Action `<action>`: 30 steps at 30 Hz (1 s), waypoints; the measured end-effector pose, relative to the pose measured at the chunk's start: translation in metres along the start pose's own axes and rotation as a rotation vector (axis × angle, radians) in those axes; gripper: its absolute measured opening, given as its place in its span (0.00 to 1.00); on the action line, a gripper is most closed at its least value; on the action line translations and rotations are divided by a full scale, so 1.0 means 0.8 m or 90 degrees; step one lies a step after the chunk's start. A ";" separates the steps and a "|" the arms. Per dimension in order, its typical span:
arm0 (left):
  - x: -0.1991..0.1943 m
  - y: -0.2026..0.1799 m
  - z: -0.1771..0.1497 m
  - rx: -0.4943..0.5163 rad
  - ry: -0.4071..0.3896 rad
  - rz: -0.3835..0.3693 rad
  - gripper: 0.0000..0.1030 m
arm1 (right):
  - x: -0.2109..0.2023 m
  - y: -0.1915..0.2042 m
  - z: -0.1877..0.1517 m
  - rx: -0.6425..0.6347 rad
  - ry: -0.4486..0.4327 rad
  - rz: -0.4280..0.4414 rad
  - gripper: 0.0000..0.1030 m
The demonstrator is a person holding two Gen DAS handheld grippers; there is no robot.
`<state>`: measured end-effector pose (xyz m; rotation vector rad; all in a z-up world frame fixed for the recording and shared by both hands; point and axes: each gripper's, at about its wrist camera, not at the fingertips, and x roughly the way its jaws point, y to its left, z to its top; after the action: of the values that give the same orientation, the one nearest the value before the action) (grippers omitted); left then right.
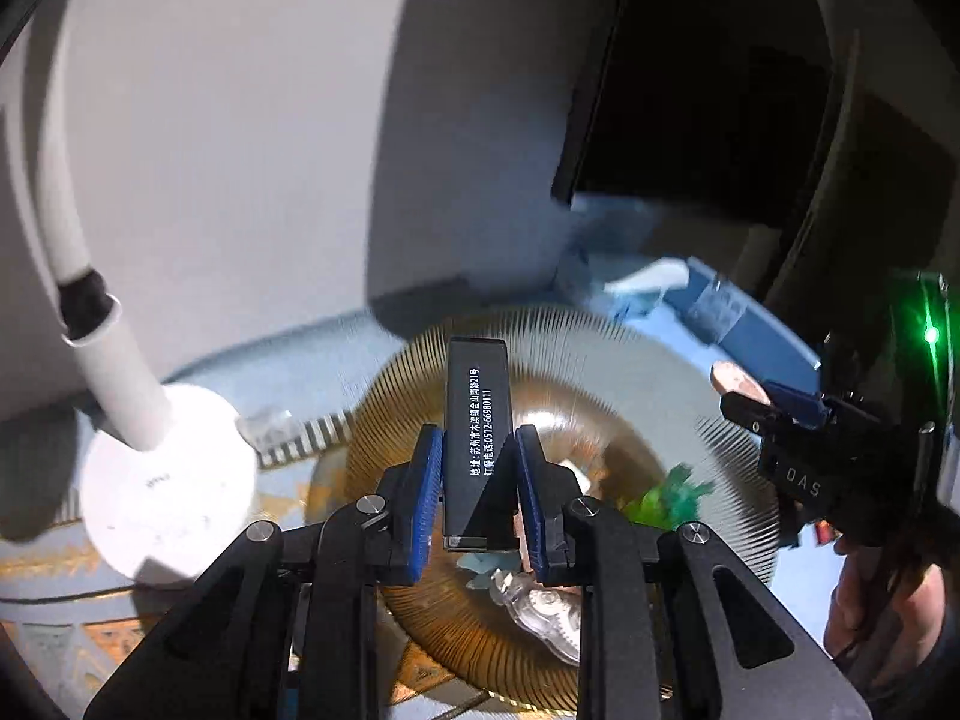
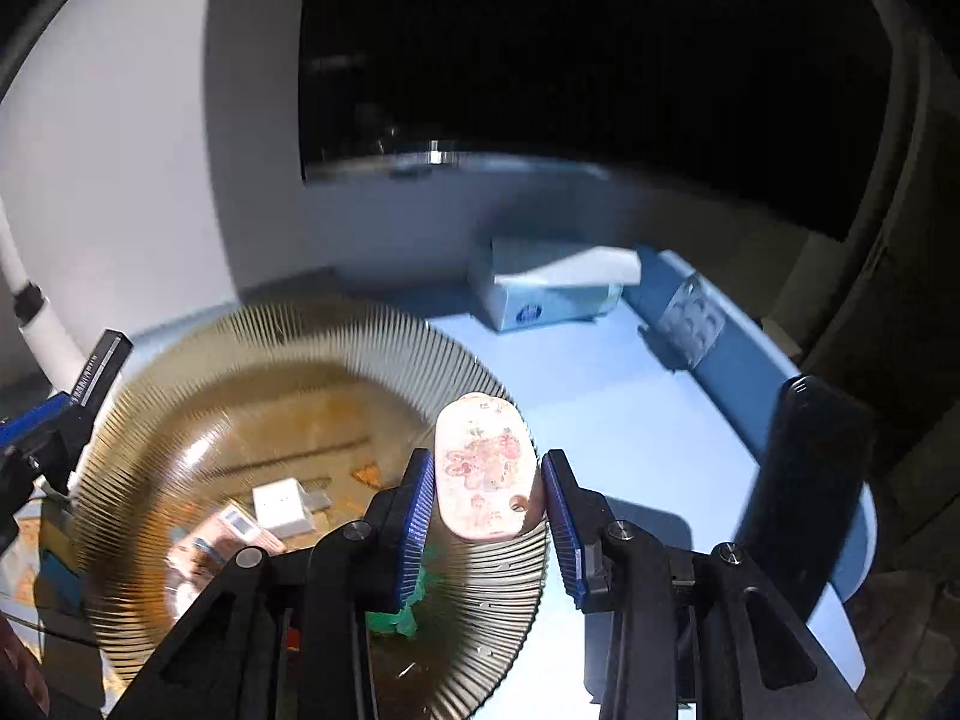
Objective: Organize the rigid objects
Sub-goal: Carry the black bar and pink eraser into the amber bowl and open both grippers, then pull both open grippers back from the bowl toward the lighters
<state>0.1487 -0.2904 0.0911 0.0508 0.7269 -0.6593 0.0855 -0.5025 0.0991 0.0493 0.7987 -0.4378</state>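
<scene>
My left gripper [image 1: 478,438] is shut on a slim black box [image 1: 478,396] printed with white text, which stands upright between the blue pads. It hangs over an amber ribbed glass plate [image 1: 690,372]. My right gripper [image 2: 487,462] is shut on a pink oval object [image 2: 485,468] with a floral pattern, over the plate's right rim [image 2: 300,330]. The right gripper [image 1: 762,402] also shows at the right edge of the left wrist view. In the plate lie a white block [image 2: 282,504], a pink packet [image 2: 240,528], a green item [image 1: 666,495] and a clear plastic piece [image 1: 540,600].
A white lamp base [image 1: 162,480] with its stem stands left of the plate. On the light blue surface [image 2: 600,396] lie a tissue box [image 2: 540,294] at the back, a blister pack [image 2: 690,318] against the raised rim, and a tall black object [image 2: 810,480] at the right.
</scene>
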 end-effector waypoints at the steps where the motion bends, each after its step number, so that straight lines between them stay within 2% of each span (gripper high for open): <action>1: 0.008 -0.002 -0.004 0.003 0.008 -0.001 0.21 | 0.005 0.000 -0.002 -0.003 0.005 -0.002 0.35; 10: 0.038 -0.011 -0.010 0.012 0.044 -0.002 0.21 | 0.033 0.000 -0.005 -0.003 0.025 0.013 0.35; 11: 0.038 -0.011 -0.010 0.010 0.042 -0.007 0.30 | 0.035 -0.002 -0.003 0.000 0.024 0.020 0.36; 13: 0.026 -0.012 -0.007 0.005 0.023 -0.016 0.47 | 0.027 -0.007 0.000 0.012 0.012 0.026 0.56; 14: 0.014 -0.011 -0.004 0.004 0.009 -0.018 0.55 | 0.017 -0.010 0.002 0.019 -0.006 0.030 0.59; 16: -0.011 -0.007 0.001 -0.002 -0.026 -0.022 0.62 | -0.011 -0.018 0.005 0.035 -0.047 0.049 0.59; 21: -0.096 0.019 0.009 -0.043 -0.095 -0.022 0.62 | -0.076 -0.033 0.008 0.056 -0.113 0.073 0.60; 30: -0.228 0.060 -0.018 -0.084 -0.165 0.031 0.62 | -0.162 -0.014 -0.015 0.055 -0.149 0.145 0.61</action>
<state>0.0660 -0.1496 0.1870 -0.1360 0.5154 -0.5583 -0.0066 -0.4636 0.1834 0.1644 0.5356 -0.2566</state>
